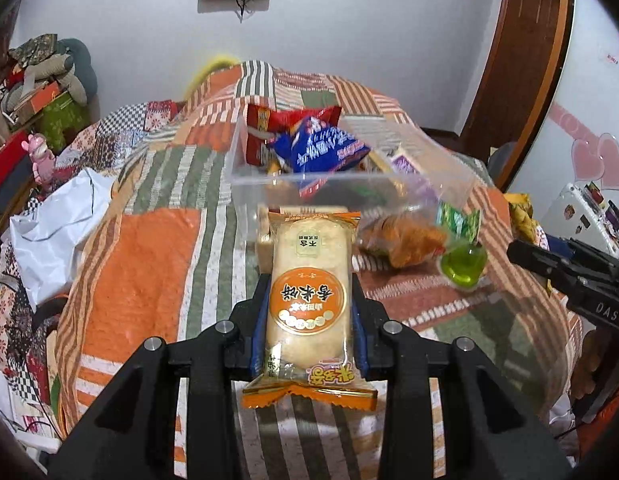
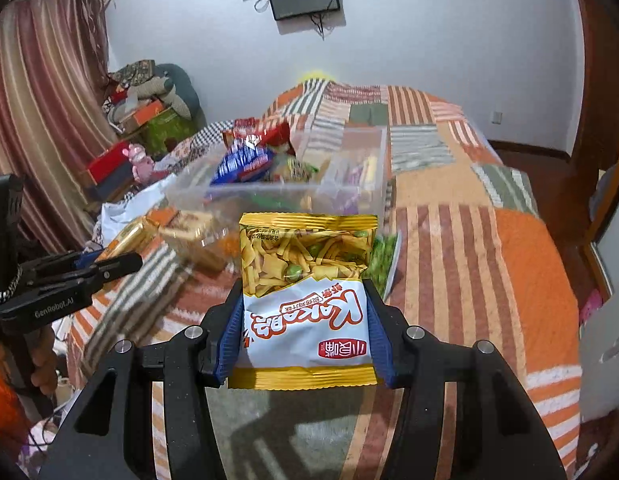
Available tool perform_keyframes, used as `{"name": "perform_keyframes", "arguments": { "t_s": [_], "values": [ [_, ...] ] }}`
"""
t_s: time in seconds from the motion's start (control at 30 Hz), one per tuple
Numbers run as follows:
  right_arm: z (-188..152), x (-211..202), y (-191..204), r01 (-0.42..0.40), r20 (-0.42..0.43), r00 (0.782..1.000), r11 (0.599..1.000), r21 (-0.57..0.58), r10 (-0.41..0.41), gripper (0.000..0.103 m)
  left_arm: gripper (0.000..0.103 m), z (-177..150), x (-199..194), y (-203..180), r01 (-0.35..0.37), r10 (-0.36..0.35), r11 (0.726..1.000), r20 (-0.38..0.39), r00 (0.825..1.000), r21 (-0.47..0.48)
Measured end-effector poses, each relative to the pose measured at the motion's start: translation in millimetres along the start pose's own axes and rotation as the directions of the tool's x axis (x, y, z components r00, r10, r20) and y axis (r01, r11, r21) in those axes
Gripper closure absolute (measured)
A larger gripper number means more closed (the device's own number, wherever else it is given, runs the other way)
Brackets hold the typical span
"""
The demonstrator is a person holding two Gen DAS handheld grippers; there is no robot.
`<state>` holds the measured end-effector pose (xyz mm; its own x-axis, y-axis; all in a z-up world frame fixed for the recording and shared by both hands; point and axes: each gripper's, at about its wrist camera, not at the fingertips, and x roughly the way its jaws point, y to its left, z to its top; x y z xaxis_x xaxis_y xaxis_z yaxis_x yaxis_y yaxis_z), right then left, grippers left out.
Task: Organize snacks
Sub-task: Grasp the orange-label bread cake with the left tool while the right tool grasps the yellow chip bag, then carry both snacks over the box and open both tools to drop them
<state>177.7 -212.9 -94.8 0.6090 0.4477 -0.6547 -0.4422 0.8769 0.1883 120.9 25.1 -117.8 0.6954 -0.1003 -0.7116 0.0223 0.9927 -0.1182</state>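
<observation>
My left gripper (image 1: 309,292) is shut on an orange rice cracker pack (image 1: 309,280), held above the patchwork bedspread. My right gripper (image 2: 305,304) is shut on a yellow and white snack bag (image 2: 305,292) with a chips picture. Ahead of both stands a clear plastic bin (image 1: 269,184) (image 2: 277,196) holding several packets, among them a blue one (image 1: 325,148) and a red one (image 1: 261,128). A croissant in a wrapper (image 1: 405,240) and a green jelly cup (image 1: 463,266) lie on the bed just right of the bin's front. The right gripper (image 1: 549,268) shows at the left wrist view's right edge.
The bed carries an orange, green and white striped quilt (image 2: 469,240). A white bag (image 1: 57,232) lies at its left edge. Boxes and clutter (image 1: 33,120) pile up against the far left wall. A wooden door frame (image 1: 521,60) stands to the right. Wrapped biscuit packs (image 2: 181,232) lie left of the bin.
</observation>
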Motion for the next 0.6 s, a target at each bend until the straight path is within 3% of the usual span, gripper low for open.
{"name": "perform_keyframes", "arguments": {
  "t_s": [0.23,0.6],
  "values": [
    [27.3,3.3,4.5,0.013,0.07,0.998,1.0,-0.024,-0.011,0.053,0.069,22.2,0.4,1.5,0.002,-0.002,1.0,0.033,0.999,0.003],
    [61.7,23.6,7.6,0.016,0.113,0.994,0.999,-0.039,-0.011,0.053,0.069,62.6,6.1,3.9,-0.002,0.001,1.0,0.098,0.995,0.013]
  ]
}}
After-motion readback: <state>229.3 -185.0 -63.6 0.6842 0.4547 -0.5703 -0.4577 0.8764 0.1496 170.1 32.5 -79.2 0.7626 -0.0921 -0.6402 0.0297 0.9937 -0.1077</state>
